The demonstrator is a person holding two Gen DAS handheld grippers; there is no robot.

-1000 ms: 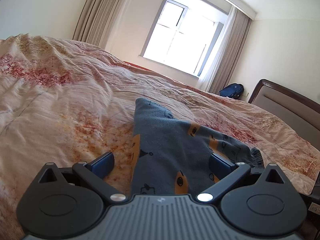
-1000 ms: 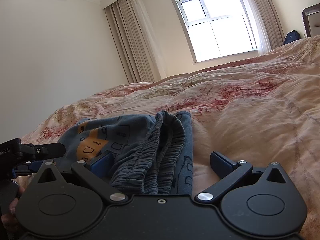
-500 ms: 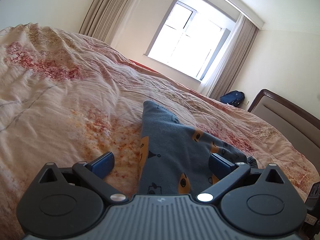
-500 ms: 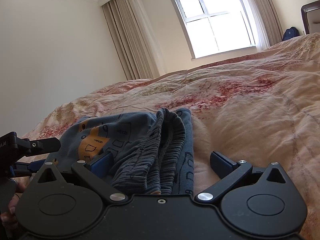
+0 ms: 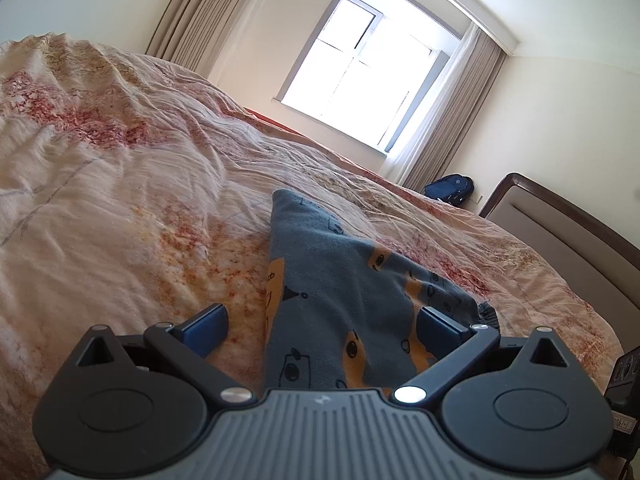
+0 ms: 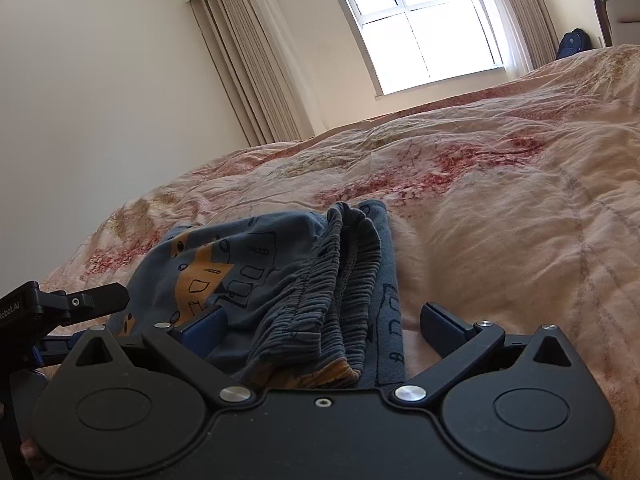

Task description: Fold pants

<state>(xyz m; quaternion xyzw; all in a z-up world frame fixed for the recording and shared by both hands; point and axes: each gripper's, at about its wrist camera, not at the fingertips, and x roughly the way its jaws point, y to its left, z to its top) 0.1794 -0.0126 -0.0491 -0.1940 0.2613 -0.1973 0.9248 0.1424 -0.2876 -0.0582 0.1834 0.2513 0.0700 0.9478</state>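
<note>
So the pants (image 5: 340,292) are lying on the quilt (image 5: 120,208), already doubled over by the look of it: blue-grey with orange patches and little doodle prints, and in the right wrist view the ribbed waistband (image 6: 328,292) is bunched up on top of another layer.

Both grippers are down at the near edge of the pants with their jaws spread wide, gripping nothing. The left gripper (image 5: 322,322) has the narrow leg end of the pants running between its fingers, cloth closer to the right-hand finger. The right gripper (image 6: 322,322) straddles the waistband end, its left-hand finger (image 6: 202,330) pressed against or tucked under the fabric — can't quite tell which.

My guess is this is the set-up for the next fold, or a final tidy. If it's a fold, I'd say the trick is getting every layer at each end before closing — that waistband stack is thick and crumpled, easy to catch only the top ply and have the rest slide out. Slide the lower finger under the whole pile, clamp both ends together, then lift evenly so the pants don't twist. The quilt is soft and wrinkly, so watch for pinching it too.
</note>
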